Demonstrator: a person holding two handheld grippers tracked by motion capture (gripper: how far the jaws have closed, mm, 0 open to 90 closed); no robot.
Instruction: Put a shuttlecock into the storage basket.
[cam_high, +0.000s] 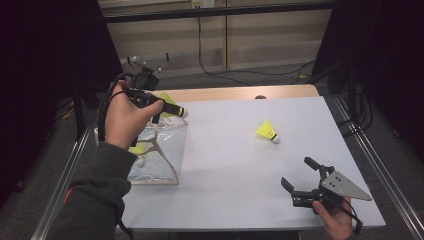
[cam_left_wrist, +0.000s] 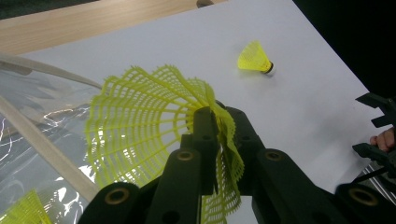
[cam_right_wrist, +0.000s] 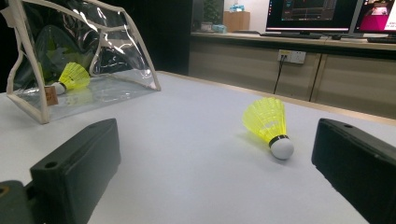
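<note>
My left gripper hangs above the open top of a clear bag, shut on the mesh skirt of a yellow shuttlecock. The skirt is crushed between the jaws, and the white cork points right in the high view. A second yellow shuttlecock lies inside the bag. A third shuttlecock lies on its side on the white table, cork toward the near right. My right gripper rests low near the front right corner, open with nothing between its jaws. That shuttlecock lies ahead of it.
The white table top has a wooden strip along its far edge. Metal rails run along both sides. Cables trail on the floor behind. The bag has a stiff beige trim.
</note>
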